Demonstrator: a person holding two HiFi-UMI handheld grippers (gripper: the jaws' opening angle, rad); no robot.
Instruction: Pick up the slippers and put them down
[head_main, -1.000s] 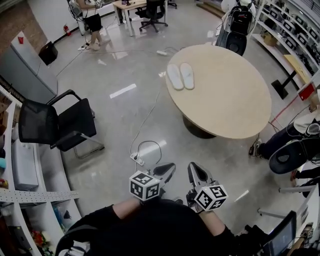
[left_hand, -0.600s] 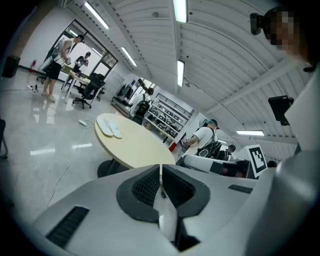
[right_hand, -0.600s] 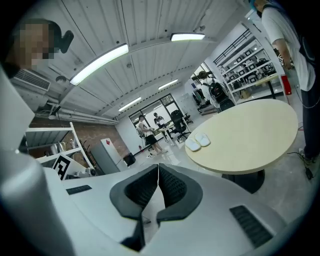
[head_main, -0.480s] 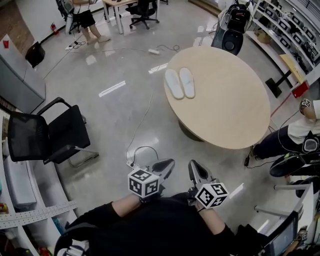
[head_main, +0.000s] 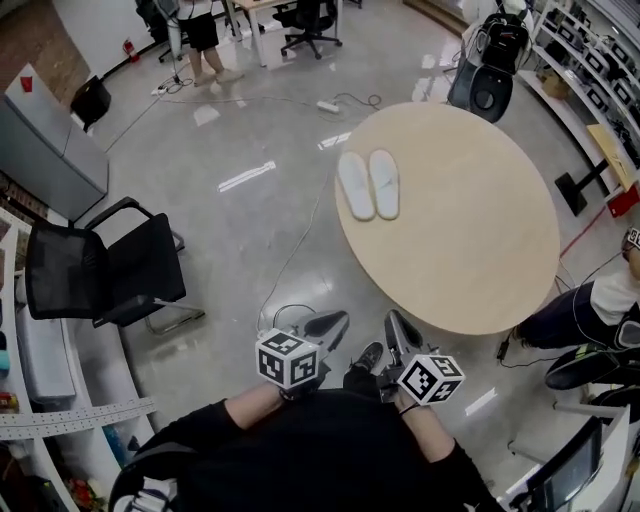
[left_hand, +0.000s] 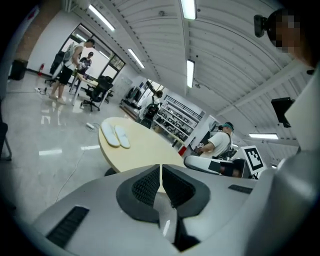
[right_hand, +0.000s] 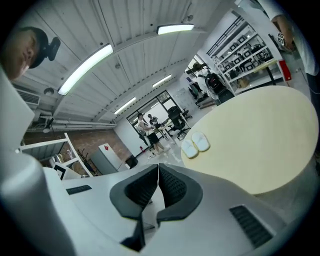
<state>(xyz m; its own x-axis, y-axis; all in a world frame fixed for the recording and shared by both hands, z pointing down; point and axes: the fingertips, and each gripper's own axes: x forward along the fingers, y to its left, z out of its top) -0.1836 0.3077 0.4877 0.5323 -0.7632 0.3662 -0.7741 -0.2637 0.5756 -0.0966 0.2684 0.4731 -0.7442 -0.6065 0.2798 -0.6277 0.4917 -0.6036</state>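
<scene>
Slippers (head_main: 368, 185), a white pair lying flat and side by side, sit on the round wooden table (head_main: 470, 260) near its rim at about ten o'clock of the tabletop. In the head view that is roughly twelve o'clock from the two tools and well apart from them. The left gripper (head_main: 329, 323) and the right gripper (head_main: 401, 333) are held low and close to the person's body, over bare floor (head_main: 230, 230), short of the table's six-to-seven o'clock edge. Each gripper view shows its ribbed black pads pressed together with nothing pinched between them, and the slippers small and far off beyond the tips. A black chair (head_main: 105, 265) stands at about nine o'clock, and a thin cable (head_main: 293, 248) trails across the floor between the person and the table's near side. A seated person (head_main: 590, 300) is at the table's four o'clock, clear of the slippers. The step in hand looks like the walk-up, before any pick. Next, the person most likely has to come round to the slipper side of the table and mind the cable underfoot. Both sets of jaws must then be spread and brought down onto the pair, probably one slipper to each tool. Since the slippers lie so close together, the inner edges may be awkward to pinch apart.
</scene>
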